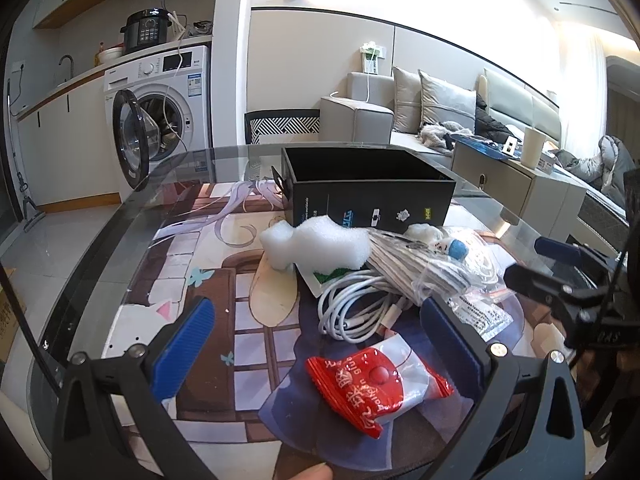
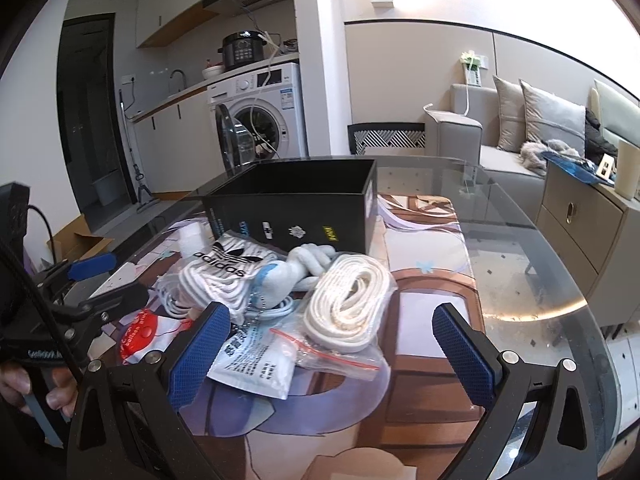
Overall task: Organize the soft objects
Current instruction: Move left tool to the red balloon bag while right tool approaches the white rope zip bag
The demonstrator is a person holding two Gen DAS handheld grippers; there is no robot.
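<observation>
- On the glass table (image 2: 520, 240), over a printed mat (image 1: 224, 280), a pile of soft things lies just in front of an open black box (image 1: 368, 196); as far as its inside shows, the box looks empty.
- The pile holds a white foam piece (image 1: 316, 246), a coiled white cable (image 1: 356, 304), a bag of white laces (image 2: 348, 300), a bagged adidas sock bundle (image 2: 224, 272), a small plush figure (image 2: 304, 264) and a red and white packet (image 1: 376, 384).
- The left gripper (image 1: 316, 344) stands wide apart and holds nothing; the red and white packet lies between its blue pads, nearer the right one, and is not pinched.
- The right gripper (image 2: 332, 344) is also spread wide and empty; it points at the bag of laces and a flat printed pouch (image 2: 256, 364).
- Judging from this, the sorting is at its start: every soft thing remains outside the box, and nothing is lifted yet.
- The two grippers are close beside each other over the pile, so they could bump if both reach at once.
- To the right of the pile the table is bare glass and gives free room; the curved table edge is well apart from the things.
- The box wall stands upright right behind the pile, so a carried thing probably must rise over its rim.
</observation>
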